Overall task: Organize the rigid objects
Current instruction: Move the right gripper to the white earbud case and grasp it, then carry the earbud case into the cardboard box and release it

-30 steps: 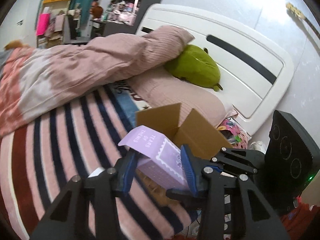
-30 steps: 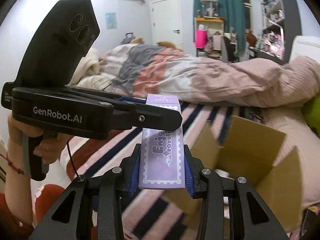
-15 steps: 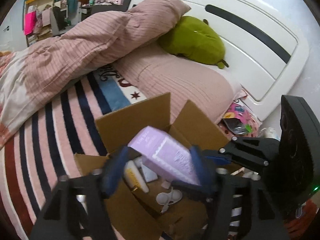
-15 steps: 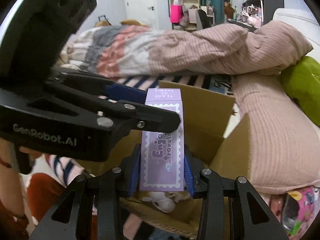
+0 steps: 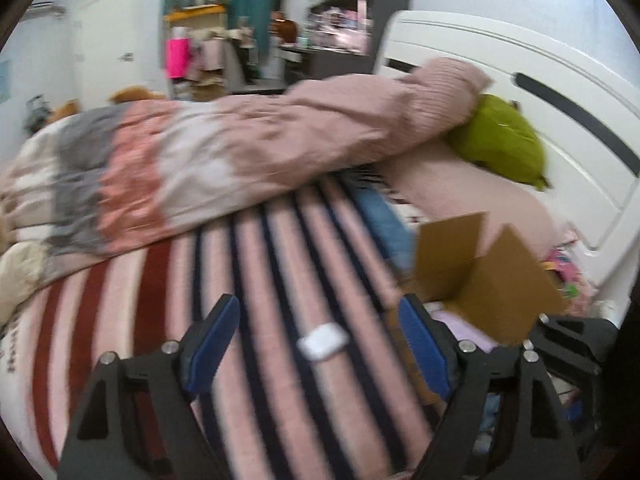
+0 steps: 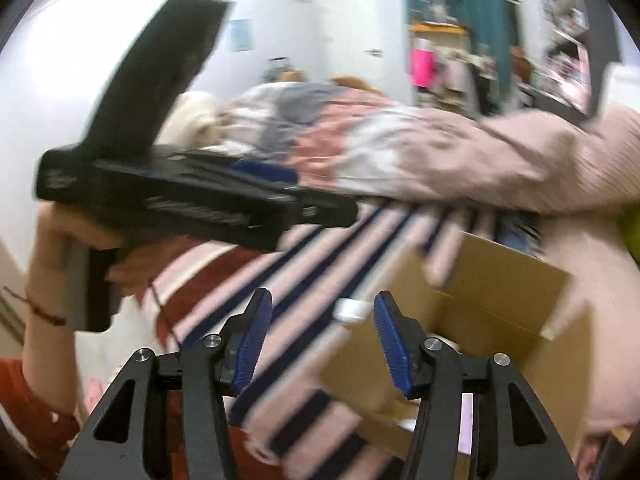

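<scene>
An open cardboard box (image 5: 486,280) stands on the striped bedspread at the right; it also shows in the right wrist view (image 6: 500,304). A bit of the purple carton (image 5: 464,326) shows inside it. A small white object (image 5: 322,340) lies on the stripes between my left fingers; it also shows in the right wrist view (image 6: 352,309). My left gripper (image 5: 316,340) is open and empty above the bedspread, left of the box. My right gripper (image 6: 322,336) is open and empty at the box's near left corner. The left gripper's body (image 6: 192,196) crosses the right wrist view.
A rumpled pink, grey and white duvet (image 5: 192,168) lies across the bed behind. A green plush (image 5: 500,144) rests against the white headboard (image 5: 560,92). Cluttered shelves and a teal curtain stand at the far wall. The views are motion-blurred.
Both grippers held the purple carton over the box; both have let go and opened. The carton now lies in the box. The left gripper has swung left over the striped bedspread.
</scene>
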Demonstrator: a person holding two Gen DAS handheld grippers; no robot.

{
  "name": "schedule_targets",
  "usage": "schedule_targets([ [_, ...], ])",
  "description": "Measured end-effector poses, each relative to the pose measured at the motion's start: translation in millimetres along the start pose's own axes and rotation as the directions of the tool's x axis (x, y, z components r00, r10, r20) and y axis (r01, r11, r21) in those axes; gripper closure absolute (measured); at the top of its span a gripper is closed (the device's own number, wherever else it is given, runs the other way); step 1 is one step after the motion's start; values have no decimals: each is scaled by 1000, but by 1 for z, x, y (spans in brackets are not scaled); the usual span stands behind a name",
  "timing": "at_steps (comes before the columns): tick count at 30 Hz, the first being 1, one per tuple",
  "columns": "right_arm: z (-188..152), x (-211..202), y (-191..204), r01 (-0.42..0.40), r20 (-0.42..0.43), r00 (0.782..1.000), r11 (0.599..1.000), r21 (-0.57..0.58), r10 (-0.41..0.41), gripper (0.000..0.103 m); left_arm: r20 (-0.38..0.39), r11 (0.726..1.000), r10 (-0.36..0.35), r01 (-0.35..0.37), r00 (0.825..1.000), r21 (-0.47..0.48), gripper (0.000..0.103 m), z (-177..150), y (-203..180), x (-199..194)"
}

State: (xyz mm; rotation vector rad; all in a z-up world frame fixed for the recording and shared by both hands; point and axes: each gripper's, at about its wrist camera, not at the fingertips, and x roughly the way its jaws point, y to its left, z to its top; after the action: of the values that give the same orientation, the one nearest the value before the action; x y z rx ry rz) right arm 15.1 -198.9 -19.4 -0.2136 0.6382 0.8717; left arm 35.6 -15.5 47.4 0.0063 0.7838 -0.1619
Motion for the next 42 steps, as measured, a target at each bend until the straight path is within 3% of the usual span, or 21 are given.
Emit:
schedule_targets([
  [4,-2,54,46,-54,-91,995,996,-77,47,47,-16,997,77,-77,997,-27,20,-31,43,2],
  [8,-18,106,65,-33,-182,983,997,-76,19,45,-40,996,64,-66,997,-66,20,-65,78,18],
  [10,-27,134,57,22,-226,974,999,-34,-29,31,-49,995,36,-41,998,-91,20,-79,91,27],
  [11,-31,139,51,43,-236,971,999,-16,-45,30,-50,995,27,-32,998,-98,20,-84,94,30],
  [17,-47,186,-9,302,-294,918,950,83,-266,29,-58,991,-24,16,998,-132,20,-110,110,50],
  [23,-52,219,-36,430,-301,865,902,33,-401,29,-83,990,-33,20,996,-142,20,-121,117,66],
  [26,-51,227,-41,416,-298,872,909,33,-389,34,-83,987,-59,45,995,-153,20,-121,116,70],
  [28,-50,228,-42,421,-294,870,907,24,-396,54,-83,987,-59,46,995,-151,20,-118,114,72],
  [32,-48,224,-32,397,-293,877,918,-7,-381,54,-75,986,-92,80,993,-149,20,-112,109,71],
  [36,-43,208,-11,286,-261,925,958,-6,-277,54,-73,980,-145,134,987,-145,20,-104,100,69],
  [39,-37,183,14,195,-207,958,980,-28,-197,54,-78,963,-239,226,968,-146,20,-100,89,68],
  [42,-30,159,32,142,-156,976,988,-54,-149,54,-79,946,-309,298,948,-128,24,-92,72,63],
])
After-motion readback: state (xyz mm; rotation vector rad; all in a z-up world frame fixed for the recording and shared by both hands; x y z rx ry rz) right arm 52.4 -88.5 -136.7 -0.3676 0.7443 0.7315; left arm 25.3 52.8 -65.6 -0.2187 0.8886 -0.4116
